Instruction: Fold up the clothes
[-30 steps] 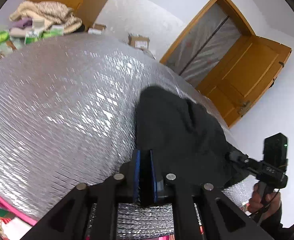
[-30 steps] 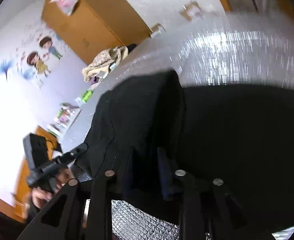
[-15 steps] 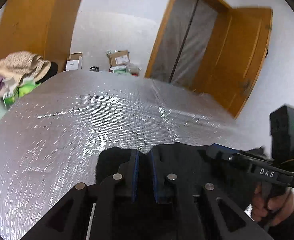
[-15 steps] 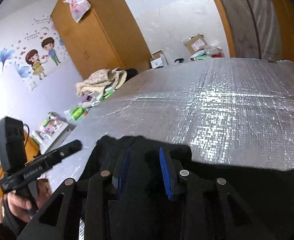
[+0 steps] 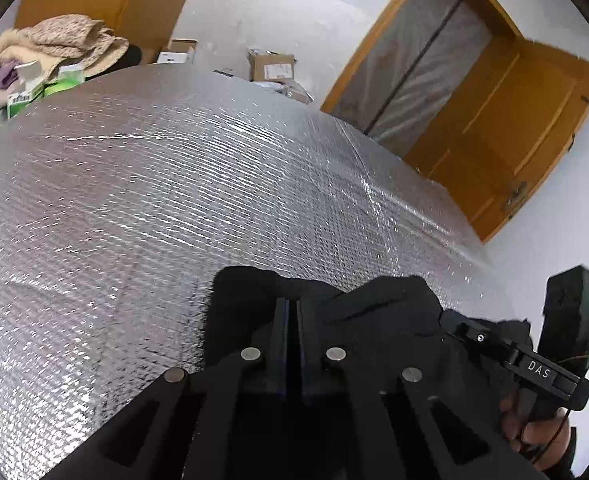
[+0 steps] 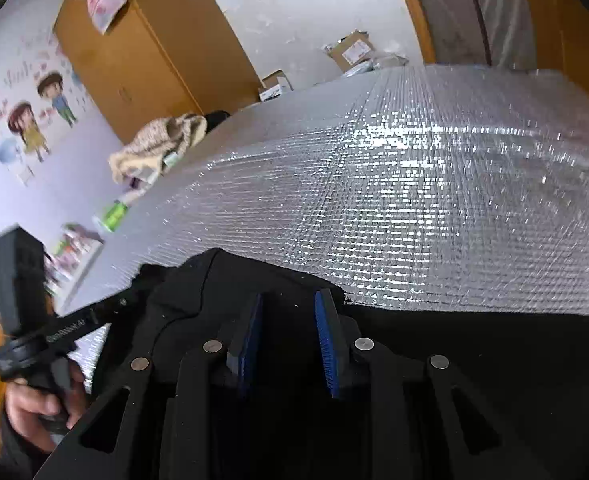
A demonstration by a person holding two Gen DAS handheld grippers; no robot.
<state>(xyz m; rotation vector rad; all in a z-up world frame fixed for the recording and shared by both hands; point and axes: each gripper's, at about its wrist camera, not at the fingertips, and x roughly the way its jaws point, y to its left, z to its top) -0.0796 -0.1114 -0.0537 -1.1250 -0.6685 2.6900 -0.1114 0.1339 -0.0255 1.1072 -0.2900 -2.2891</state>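
A black garment lies bunched at the near edge of the silver foil-covered table. My left gripper is shut on a fold of the black garment, blue pads pressed together. In the right wrist view the same black garment spreads across the lower frame. My right gripper stands over it with its blue pads apart, open, with cloth between and under the fingers. The right gripper also shows in the left wrist view, and the left gripper in the right wrist view.
A pile of beige clothes and small packages sit at the table's far left corner. Cardboard boxes lie on the floor beyond. An orange door stands open at the right. A wardrobe stands behind the table.
Both grippers have drawn back toward the near edge with the garment, which was spread further up the table. The right gripper's pads have opened wider.
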